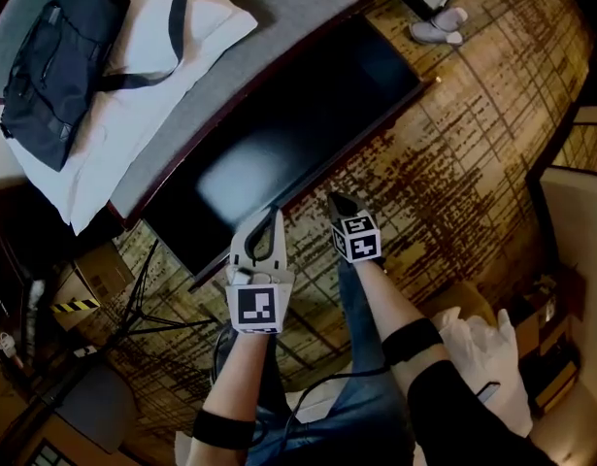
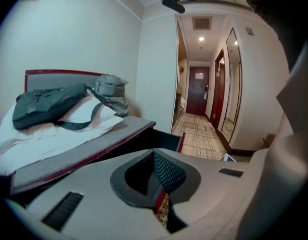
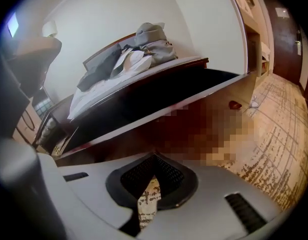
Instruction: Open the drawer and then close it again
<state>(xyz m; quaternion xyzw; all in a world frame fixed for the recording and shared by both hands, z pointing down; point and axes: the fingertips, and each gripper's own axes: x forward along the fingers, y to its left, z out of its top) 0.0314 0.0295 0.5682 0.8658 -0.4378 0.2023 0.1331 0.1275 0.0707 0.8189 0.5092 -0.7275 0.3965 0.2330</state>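
Head view sets the low unit with a glossy black top (image 1: 279,134) along the side of the bed (image 1: 269,3), its long edge facing the person. In the right gripper view its brown front (image 3: 194,129) sits under that top edge, too blurred to pick out the drawer on it.

The left gripper (image 1: 269,212) has its tip at the unit's near edge; the right gripper (image 1: 339,202) is just beside it over the patterned carpet (image 1: 473,134). Both pairs of jaws are pressed together with nothing between them.

A dark bag (image 1: 60,56) lies on white pillows (image 1: 133,95) on the bed. A cardboard box (image 1: 94,275) and black tripod legs (image 1: 143,309) crowd the unit's left end, and a white slipper (image 1: 439,27) lies past its far end.
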